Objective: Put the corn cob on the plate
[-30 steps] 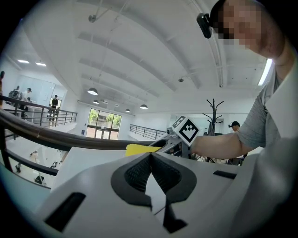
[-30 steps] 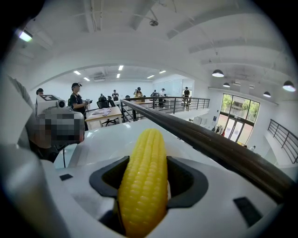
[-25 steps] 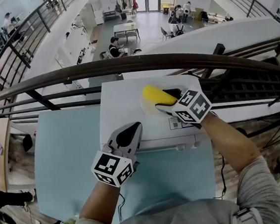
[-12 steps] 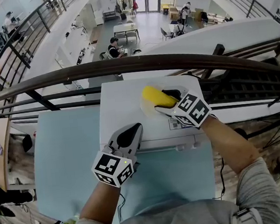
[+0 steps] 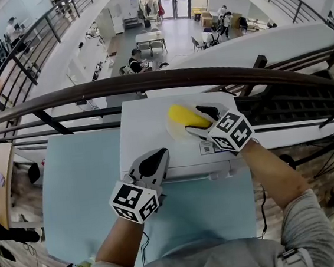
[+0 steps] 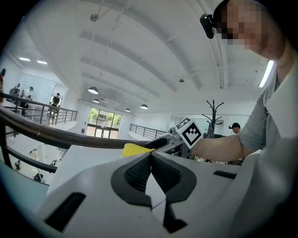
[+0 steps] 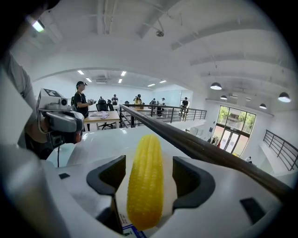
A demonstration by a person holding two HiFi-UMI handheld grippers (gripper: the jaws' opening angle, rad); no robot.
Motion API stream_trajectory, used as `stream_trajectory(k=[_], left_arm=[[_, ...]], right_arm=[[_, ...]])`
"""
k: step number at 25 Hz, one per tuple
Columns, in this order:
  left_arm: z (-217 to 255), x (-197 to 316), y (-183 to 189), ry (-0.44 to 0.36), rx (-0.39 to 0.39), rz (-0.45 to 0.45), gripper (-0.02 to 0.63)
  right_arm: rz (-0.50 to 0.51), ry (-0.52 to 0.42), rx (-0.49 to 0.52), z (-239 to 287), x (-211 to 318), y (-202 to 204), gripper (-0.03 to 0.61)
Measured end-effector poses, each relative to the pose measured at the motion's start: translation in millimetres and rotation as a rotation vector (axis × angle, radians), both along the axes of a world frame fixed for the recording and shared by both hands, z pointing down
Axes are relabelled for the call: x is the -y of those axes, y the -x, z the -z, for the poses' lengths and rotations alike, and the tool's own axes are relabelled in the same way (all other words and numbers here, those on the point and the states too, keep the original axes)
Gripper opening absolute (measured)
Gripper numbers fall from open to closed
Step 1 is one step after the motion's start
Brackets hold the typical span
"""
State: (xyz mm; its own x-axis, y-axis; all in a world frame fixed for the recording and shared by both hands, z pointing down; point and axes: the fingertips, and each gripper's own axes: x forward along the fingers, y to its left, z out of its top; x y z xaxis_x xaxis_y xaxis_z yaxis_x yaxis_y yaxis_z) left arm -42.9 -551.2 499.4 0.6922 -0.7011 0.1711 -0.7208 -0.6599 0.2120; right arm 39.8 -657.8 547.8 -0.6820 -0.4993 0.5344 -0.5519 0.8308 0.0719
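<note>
Head view: the right gripper (image 5: 196, 121) reaches forward over a white box (image 5: 142, 126). The corn (image 5: 186, 115) lies between its jaws and runs out past their tips. A pale plate (image 5: 174, 132) lies under the corn. The left gripper (image 5: 156, 157) rests on the box edge, behind and to the left of the right one, well apart from the corn. A dark rail (image 5: 149, 79) runs just beyond the box.

Left gripper view: its 2 jaws are pressed together with nothing between them. The corn's tip shows ahead of them, beside the right gripper.

Right gripper view: the jaws stand apart, 1 on each side of the corn (image 7: 145, 179), with a gap showing on both sides, so the grip looks released. The corn seems to rest on the plate (image 7: 168, 193).

Risks, as I judge them: a cob is round, so a jaw brushing it as the gripper draws back could roll it. If the gripper pulls out crooked, a pad could drag the corn off the rim. The plate looks light, so a nudge could slide it toward the rail side.
</note>
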Motion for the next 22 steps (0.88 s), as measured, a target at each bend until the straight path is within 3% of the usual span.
stream_trajectory(k=[13, 22], left_arm=[[26, -44, 0, -0.014, 0.004, 0.013, 0.018], [41, -100, 16, -0.013, 0.001, 0.036, 0.017]], right_arm=[[-0.028, -0.09, 0.128, 73, -41, -18, 0.308], [-0.058, -0.105, 0.206, 105, -105, -40, 0.211]])
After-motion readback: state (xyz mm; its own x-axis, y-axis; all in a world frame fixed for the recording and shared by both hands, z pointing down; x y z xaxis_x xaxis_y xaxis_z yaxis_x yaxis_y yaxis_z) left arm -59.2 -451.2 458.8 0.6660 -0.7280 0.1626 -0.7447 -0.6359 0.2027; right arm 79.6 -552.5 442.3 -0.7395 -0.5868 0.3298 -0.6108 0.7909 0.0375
